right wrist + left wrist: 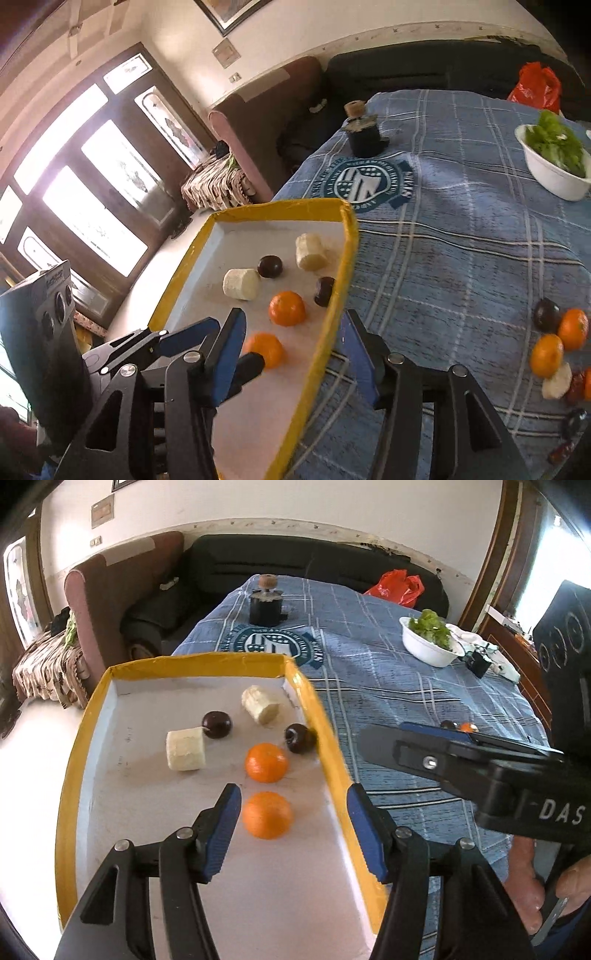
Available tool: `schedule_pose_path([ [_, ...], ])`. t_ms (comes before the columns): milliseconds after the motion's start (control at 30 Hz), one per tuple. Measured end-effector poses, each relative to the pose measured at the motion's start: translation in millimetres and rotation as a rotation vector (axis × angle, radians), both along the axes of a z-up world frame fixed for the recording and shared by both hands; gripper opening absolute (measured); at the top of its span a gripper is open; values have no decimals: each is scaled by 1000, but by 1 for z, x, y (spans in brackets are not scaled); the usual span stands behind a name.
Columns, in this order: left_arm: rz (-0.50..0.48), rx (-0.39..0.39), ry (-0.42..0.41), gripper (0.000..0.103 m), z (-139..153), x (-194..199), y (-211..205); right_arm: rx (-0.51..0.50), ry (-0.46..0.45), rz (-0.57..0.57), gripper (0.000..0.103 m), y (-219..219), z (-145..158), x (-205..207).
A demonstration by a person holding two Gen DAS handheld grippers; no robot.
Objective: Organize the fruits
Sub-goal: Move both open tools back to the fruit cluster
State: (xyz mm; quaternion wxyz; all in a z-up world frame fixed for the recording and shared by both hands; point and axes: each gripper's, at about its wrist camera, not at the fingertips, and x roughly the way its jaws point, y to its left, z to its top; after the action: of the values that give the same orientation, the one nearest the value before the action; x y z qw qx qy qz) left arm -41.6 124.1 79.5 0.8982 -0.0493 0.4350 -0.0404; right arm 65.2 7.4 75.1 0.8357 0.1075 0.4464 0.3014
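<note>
I hold a two-finger gripper in each hand above a table draped in a blue checked cloth. At the table's left edge sits a shallow white tray with a yellow rim. My left gripper hangs over the near half of that tray, its blue-padded jaws parted and gripping nothing; an orange lies on the tray floor between the fingertips, clear of both pads. Just beyond it rests a second orange. Further in lie two dark plums, one near the middle and one close against the right wall, and two pale peeled banana chunks, one touching the middle plum and one nearer the far wall. My right gripper hovers over the tray's right rim, jaws likewise released and empty, one finger above the tray and the other above the cloth. In the left wrist view that same right gripper reaches in from the right, with part of my hand on its handle. Seen from the right wrist, a loose cluster of fruit still waits on the cloth well to the right of the tray: a dark plum, two oranges, a banana chunk and some reddish pieces at the blurred edge. Farther back stand a white bowl of green leaves, a small dark pot with a cork-like top and a red plastic bag.
</note>
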Motion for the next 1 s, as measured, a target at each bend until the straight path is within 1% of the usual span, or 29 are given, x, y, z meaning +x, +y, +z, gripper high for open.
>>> schedule_pose_path([
  [233, -34, -8, -23, 59, 9, -10, -23, 2, -10, -37, 60, -50, 4, -26],
  [367, -82, -12, -36, 59, 13, -16, -46, 3, -13, -67, 60, -86, 5, -42],
  [467, -125, -10, -47, 59, 16, -20, -67, -6, -17, -116, 60, -122, 3, -56],
  [633, -197, -20, -45, 60, 12, -22, -103, 34, -3, -230, 60, -183, -5, -66],
  [700, -223, -28, -32, 60, 7, -18, -119, 53, -3, -267, 60, -204, -10, -68],
  [800, -247, -27, -10, 61, -2, -12, -140, 56, 3, -342, 60, -229, -21, -69],
  [867, -250, -18, -4, 60, -7, -5, -153, 85, 31, -374, 60, -244, -33, -66],
  [1000, -229, 11, 8, 60, -13, 20, -172, 149, 64, -391, 60, -258, -44, -60],
])
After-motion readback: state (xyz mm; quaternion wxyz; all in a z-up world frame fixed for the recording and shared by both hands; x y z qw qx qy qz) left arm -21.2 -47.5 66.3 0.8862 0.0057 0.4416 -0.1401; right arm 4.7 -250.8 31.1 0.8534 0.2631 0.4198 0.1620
